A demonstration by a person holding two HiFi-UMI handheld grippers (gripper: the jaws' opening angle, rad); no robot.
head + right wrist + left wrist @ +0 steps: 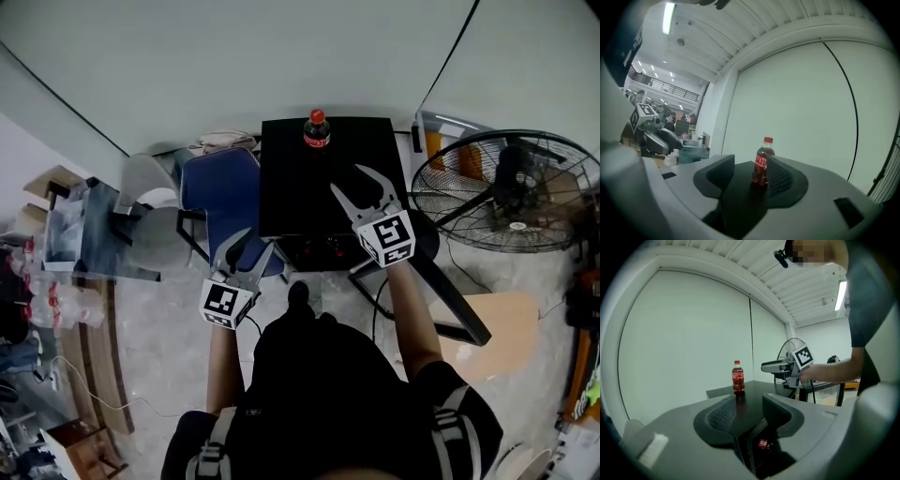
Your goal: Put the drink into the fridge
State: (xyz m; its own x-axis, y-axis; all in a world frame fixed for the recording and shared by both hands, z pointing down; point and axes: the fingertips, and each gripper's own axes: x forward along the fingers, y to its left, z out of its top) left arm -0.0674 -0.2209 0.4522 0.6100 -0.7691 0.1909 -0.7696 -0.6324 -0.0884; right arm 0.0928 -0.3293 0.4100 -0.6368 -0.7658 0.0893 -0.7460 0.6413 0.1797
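A cola bottle with a red cap stands upright at the far edge of the black fridge's top. My right gripper hovers over that top, open, short of the bottle and empty. In the right gripper view the bottle appears framed between the two pads but lies beyond them, untouched. My left gripper is open and empty at the fridge's near left corner. The left gripper view shows the bottle far ahead and the right gripper off to the right of it.
A large floor fan stands right of the fridge. A blue chair and a grey chair sit to its left beside a glass table. A wooden board lies on the floor at right. A wall rises behind the fridge.
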